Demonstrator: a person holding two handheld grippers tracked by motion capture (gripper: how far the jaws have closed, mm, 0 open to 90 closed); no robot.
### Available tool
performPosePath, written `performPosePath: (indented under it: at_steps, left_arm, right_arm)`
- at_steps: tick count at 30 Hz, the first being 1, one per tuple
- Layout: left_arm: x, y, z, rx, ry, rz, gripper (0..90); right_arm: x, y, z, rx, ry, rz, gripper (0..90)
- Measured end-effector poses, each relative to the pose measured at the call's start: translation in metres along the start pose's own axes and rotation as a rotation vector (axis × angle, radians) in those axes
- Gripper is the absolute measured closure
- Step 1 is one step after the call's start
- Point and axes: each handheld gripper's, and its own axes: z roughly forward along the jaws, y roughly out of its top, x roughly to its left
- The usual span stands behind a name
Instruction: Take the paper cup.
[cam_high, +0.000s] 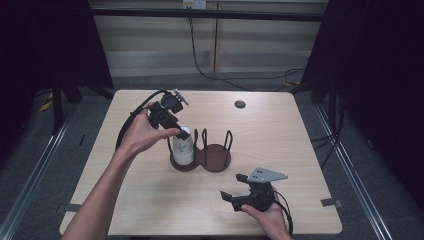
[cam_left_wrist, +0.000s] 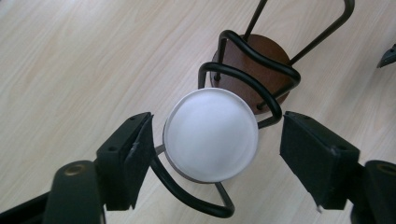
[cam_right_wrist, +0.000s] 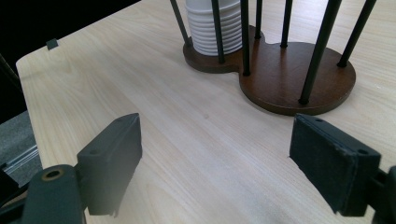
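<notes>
One stack of white cups (cam_high: 183, 148) stands upside down in the left ring of a two-ring holder (cam_high: 216, 158) with a dark wooden base and black wire loops, near the middle of the worktop (cam_high: 280, 135); the right ring holds nothing. The left gripper (cam_high: 175, 131) hovers over the stack, jaws spread to either side of the top cup's round bottom (cam_left_wrist: 211, 134), not touching it. The right gripper (cam_high: 238, 189) rests near the front edge, right of centre, released, its jaws wide apart. One small dark disc (cam_high: 240, 104) sits toward the back edge. The worktop is pale wood grain; black curtains flank it and cables trail across the grey floor behind.
</notes>
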Motion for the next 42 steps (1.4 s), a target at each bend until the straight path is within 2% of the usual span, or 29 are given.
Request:
performPosePath:
  at_steps: [7,20,26,34,42]
  left_arm:
    - [0.005,-0.002,0.005,0.000,-0.043,0.015,21.5]
    - [0.006,-0.003,0.017,0.018,-0.005,0.010,27.1]
    - [0.009,-0.005,0.022,0.030,-0.021,-0.004,27.9]
    - [0.007,-0.003,0.028,0.050,-0.031,0.025,32.2]
    - [0.007,-0.003,0.032,0.066,-0.030,0.017,33.2]
  right_arm:
    - [-0.001,-0.001,0.001,0.007,-0.003,0.006,15.9]
    - [0.000,-0.001,0.002,0.016,0.007,0.013,15.9]
    - [0.000,-0.002,0.003,0.026,0.002,0.012,15.9]
    - [-0.001,-0.002,0.004,0.037,0.000,0.015,15.9]
    - [-0.001,-0.002,0.005,0.040,-0.001,0.017,15.9]
